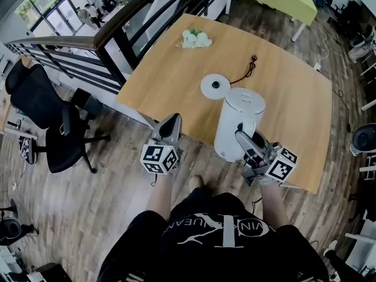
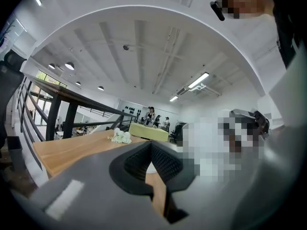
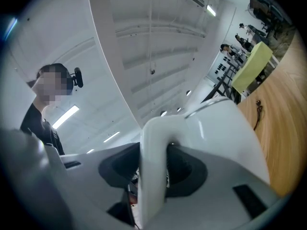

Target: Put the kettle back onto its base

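Standing just short of the base (image 1: 215, 86), the kettle (image 1: 238, 125) is clamped by its handle (image 3: 153, 169) in the right hand-held gripper (image 1: 245, 140); the left hand-held gripper (image 1: 172, 124) is closed, empty, alongside.

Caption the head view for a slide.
Right hand-held gripper holds the white kettle by its handle; the round base sits beyond.

The wooden bench (image 1: 176, 69) carries a round white kettle base (image 1: 215, 86) near its middle, a dark cord (image 1: 249, 68) just beside it, and a white flower bunch (image 1: 195, 39) near the far edge
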`<act>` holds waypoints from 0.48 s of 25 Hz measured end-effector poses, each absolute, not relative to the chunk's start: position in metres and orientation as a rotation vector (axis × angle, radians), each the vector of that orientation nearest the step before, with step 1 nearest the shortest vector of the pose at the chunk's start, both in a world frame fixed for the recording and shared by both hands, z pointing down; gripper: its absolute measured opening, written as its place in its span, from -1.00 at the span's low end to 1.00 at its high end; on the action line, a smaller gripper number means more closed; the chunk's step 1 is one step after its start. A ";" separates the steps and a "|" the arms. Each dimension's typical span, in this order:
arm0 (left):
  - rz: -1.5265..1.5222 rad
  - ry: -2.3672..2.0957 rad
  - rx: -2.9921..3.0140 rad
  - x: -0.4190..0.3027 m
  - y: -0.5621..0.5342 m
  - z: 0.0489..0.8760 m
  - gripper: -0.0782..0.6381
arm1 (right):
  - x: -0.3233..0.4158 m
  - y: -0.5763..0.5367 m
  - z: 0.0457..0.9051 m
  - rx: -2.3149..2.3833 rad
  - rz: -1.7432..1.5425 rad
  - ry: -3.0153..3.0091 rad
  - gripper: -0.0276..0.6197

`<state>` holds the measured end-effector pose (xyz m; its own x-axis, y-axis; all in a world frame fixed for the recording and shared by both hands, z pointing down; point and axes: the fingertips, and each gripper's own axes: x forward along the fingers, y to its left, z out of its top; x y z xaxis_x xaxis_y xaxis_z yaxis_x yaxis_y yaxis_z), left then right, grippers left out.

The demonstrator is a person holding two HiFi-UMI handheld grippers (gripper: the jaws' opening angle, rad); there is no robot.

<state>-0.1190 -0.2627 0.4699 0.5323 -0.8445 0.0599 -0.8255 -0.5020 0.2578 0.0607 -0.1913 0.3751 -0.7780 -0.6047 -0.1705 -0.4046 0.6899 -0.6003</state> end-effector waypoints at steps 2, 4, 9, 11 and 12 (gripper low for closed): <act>-0.109 -1.384 2.524 -0.121 -0.268 0.472 -0.78 | 0.060 -0.197 0.377 -0.813 -0.780 2.531 -0.41; -0.108 -1.361 2.534 -0.122 -0.271 0.472 -0.78 | 0.060 -0.204 0.376 -0.835 -0.779 2.515 -0.41; -0.129 -1.327 2.547 -0.130 -0.282 0.469 -0.78 | 0.054 -0.225 0.367 -0.870 -0.740 2.522 -0.41; -0.136 -1.328 2.551 -0.130 -0.280 0.470 -0.78 | 0.053 -0.227 0.365 -0.878 -0.713 2.530 -0.41; -0.139 -1.327 2.553 -0.129 -0.277 0.471 -0.78 | 0.053 -0.226 0.365 -0.881 -0.702 2.532 -0.41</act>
<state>-0.1291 -0.2772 0.4713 0.5782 -0.8152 0.0350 -0.7904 -0.5489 0.2721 0.0530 -0.2262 0.3650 -0.7371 -0.6527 -0.1751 -0.4696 0.6810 -0.5619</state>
